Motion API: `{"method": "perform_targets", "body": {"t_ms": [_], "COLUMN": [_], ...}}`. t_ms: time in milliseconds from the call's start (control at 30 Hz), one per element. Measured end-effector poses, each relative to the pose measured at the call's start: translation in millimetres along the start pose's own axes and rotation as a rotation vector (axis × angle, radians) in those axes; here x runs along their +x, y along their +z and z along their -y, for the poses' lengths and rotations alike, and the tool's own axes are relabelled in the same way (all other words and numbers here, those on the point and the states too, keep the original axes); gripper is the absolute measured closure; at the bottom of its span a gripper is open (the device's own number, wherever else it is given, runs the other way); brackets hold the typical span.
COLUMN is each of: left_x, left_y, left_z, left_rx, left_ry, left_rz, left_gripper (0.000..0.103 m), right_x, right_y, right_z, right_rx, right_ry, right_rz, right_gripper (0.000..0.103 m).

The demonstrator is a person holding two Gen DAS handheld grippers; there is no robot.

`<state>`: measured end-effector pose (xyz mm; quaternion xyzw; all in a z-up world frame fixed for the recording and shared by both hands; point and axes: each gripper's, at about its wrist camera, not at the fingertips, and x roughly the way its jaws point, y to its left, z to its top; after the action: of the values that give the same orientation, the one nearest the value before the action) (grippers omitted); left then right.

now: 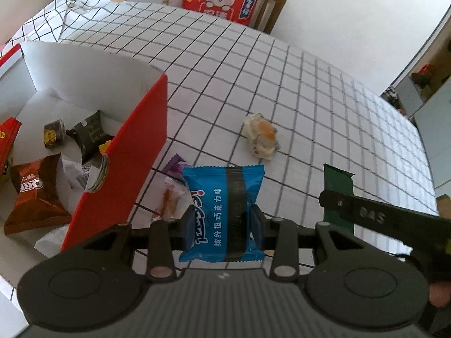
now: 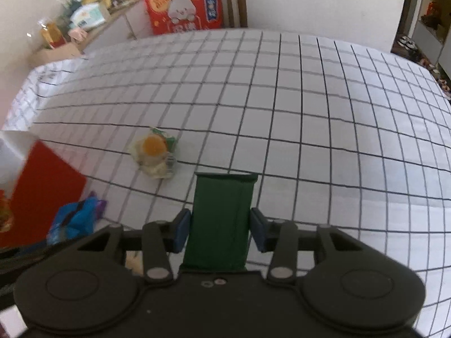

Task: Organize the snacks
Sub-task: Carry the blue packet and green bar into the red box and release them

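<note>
A: What are the grippers holding?
B: The left gripper is clamping a blue packet; the right gripper is gripping a green packet.
A: And the box?
B: It is sitting left, holding a brown Oreo pack and dark sweets.

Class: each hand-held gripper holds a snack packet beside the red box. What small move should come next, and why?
Probably swing the left hand-held gripper, clamped on the blue packet, over the red box beside it. Other snacks already lie inside. The right hand-held gripper holds the green packet farther away.
</note>
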<state>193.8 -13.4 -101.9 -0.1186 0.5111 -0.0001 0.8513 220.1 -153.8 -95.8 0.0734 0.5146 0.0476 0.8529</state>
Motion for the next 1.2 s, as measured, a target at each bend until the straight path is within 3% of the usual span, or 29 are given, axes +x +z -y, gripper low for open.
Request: {"method": "perform_targets", "body": {"t_ms": [267,467,833,1067,1200], "left_x": [-45.2,-79.4,-115.2,-124.2,-132.1], "left_y": [1.1,6.1,24.3,36.6,43.5], "left_z": [5.9,-4.1,-51.2,-99.3,-132.3], "left_rx": [0.050,0.059,0.004,-0.051,-0.102], "left_ry": [-0.010,-0.010,0.015,0.024,-0.012], "left_rz": [0.042,0.088,0.162,0.154,0.132], "left_gripper": [0.065,0.065,0.065,0.065,0.065], "right_x": [-70.4,-100.5,-112.9,-101.7,-94.4], "right_y": [-8.9,-6.1,10.2,16.9,17.0], "right_z": [-9.8,-27.0,-102.3,-153.6,-180.0], "right_rx": [-0.030,-0.053,-0.147,-0.198,-0.221], "right_ry": [0.087,0.135,0.223,0.255,0.273], "right_rz": [0.092,0.132,0.172,0.155,0.136], "right_gripper": [0.060,0.060,0.060,0.060,0.060]}}
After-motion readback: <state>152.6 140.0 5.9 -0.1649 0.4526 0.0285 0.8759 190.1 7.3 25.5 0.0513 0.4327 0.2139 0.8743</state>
